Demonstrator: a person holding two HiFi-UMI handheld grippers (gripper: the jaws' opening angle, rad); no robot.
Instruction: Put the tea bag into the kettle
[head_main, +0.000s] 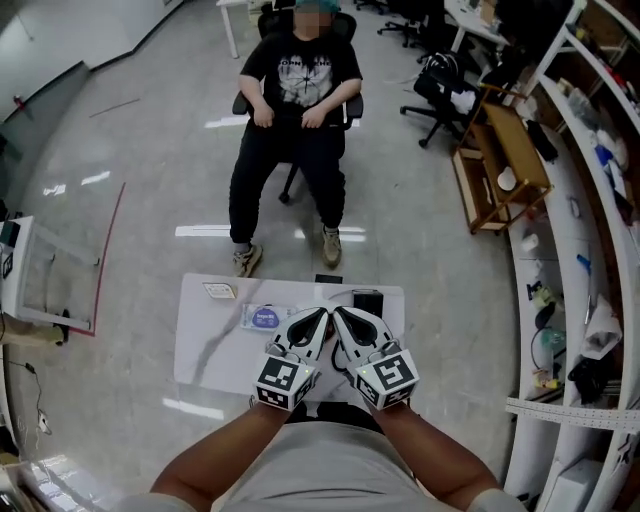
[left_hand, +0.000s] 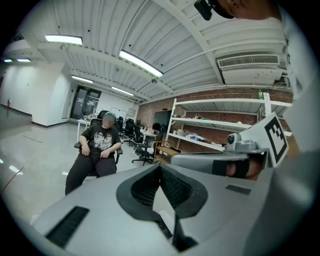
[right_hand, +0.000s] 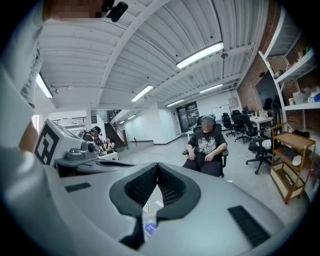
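Our left gripper (left_hand: 160, 169) and right gripper (right_hand: 157, 169) were both closed and empty, held side by side above the white table (head_main: 200, 350). A small packet (head_main: 219, 290), likely the tea bag, lay there. Descending closed could shove it off.

The white table (head_main: 200, 360), dark-veined across its left half, stands on a glossy grey floor (head_main: 130, 210). In the head view, a small pale packet (head_main: 220, 291) lies flat at 10 o'clock, near the far left corner. A clear pouch (head_main: 265, 317) with a blue label lies just left of centre, well apart from it. A black thing (head_main: 366, 299) sits at 2 o'clock; what it is cannot be told.
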